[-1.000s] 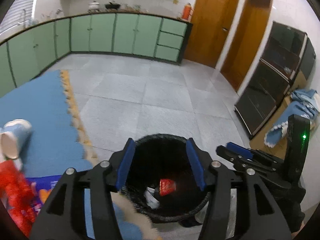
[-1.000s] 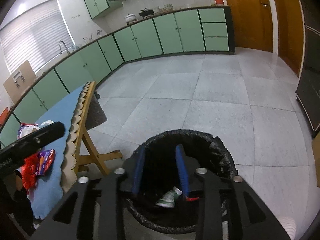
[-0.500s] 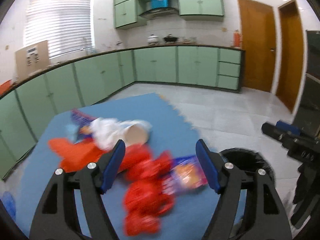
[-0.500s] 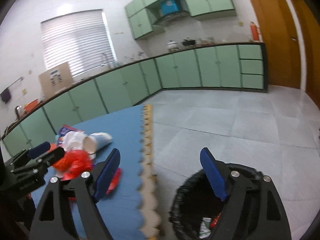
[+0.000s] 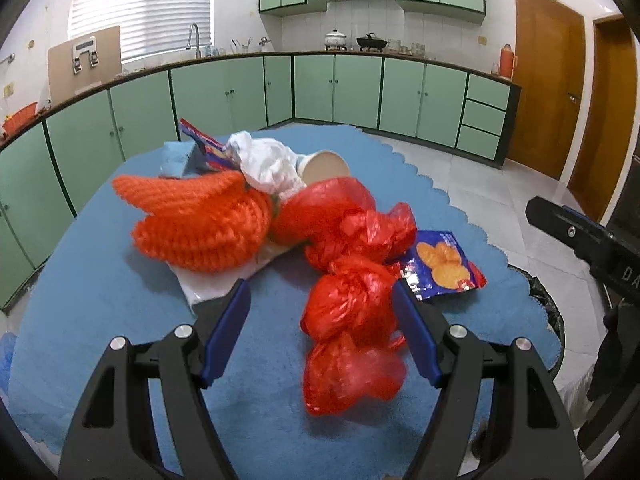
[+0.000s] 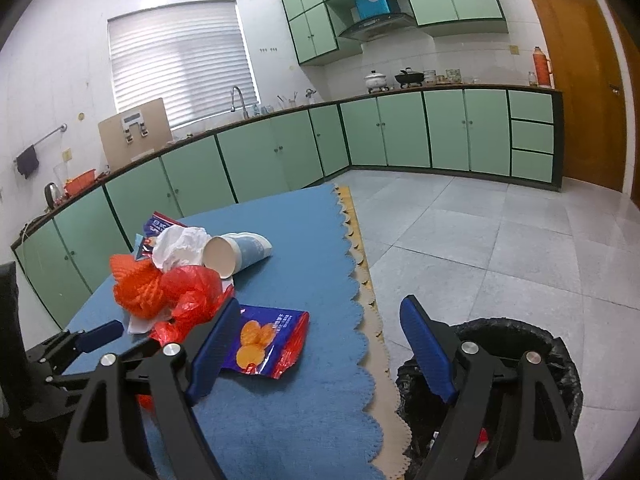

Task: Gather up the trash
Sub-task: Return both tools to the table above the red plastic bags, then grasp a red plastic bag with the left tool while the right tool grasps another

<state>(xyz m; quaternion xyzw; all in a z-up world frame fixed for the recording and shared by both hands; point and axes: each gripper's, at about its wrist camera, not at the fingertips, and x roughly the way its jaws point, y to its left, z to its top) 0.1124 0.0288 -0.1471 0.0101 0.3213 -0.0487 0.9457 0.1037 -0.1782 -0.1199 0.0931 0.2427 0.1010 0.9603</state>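
My left gripper (image 5: pixel 320 300) hovers open over the blue table cloth (image 5: pixel 120 320). A crumpled red plastic bag (image 5: pixel 352 312) lies between its fingers, close to the right one, with no grip on it. Behind the bag sit an orange net (image 5: pixel 200 220), white crumpled plastic (image 5: pixel 268 160), a tipped paper cup (image 5: pixel 324 164) and a blue snack wrapper (image 5: pixel 440 264). My right gripper (image 6: pixel 320 312) is open and empty above the table's edge, with the snack wrapper (image 6: pixel 268 340) by its left finger. The black-lined bin (image 6: pixel 520 344) stands on the floor below its right finger.
A second wrapper (image 5: pixel 200 140) pokes out behind the white plastic. The left gripper (image 6: pixel 96 332) shows at the left in the right wrist view. Green cabinets (image 6: pixel 400 136) line the far walls, wooden doors (image 5: pixel 540 80) stand at the right, and grey tiled floor (image 6: pixel 500 240) spreads beyond the table.
Both grippers have swung away from the bin, to the left, over the table. Both pairs of jaws stand wider than a second ago, and the trash pile has come into view.
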